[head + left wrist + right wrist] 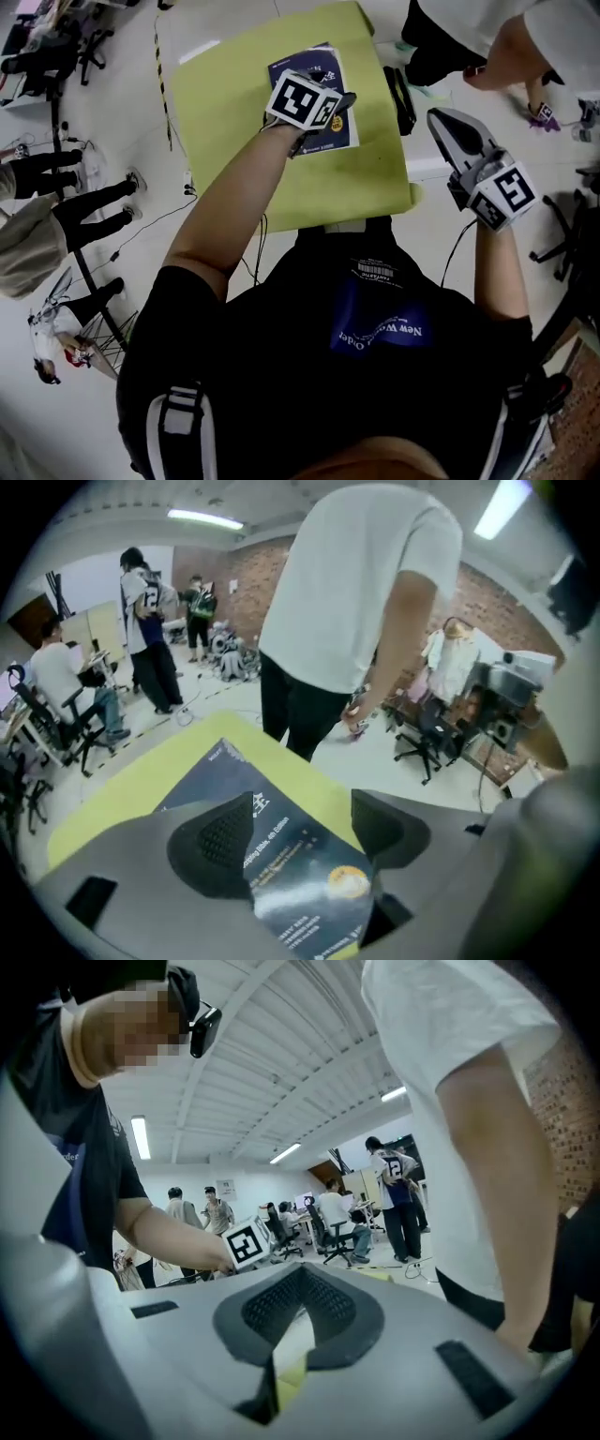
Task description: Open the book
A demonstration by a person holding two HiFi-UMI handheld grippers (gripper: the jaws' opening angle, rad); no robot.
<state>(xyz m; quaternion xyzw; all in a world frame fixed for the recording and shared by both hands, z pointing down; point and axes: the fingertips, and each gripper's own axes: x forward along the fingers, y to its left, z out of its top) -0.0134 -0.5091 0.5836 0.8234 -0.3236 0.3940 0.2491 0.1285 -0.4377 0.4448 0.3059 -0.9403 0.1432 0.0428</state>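
Closed book [323, 64] lies flat on yellow table [234, 103]. Left gripper [291, 827] fingers open above its cover, gripping nothing; right gripper [300, 1288] fingers seem closed, empty. Likely light, floppy paperback; lift cover's free edge.

left arm [225, 211] reaches out front, left claw [292, 829] angled down, jaws apart, gripping nothing; right claw [298, 1309] roughly level, jaws pressed together.

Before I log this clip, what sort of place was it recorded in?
Probably a shared lab or open-plan workspace: people seated at desks, rolling office chairs, a bare brick wall, and strip lights under a ribbed industrial ceiling.
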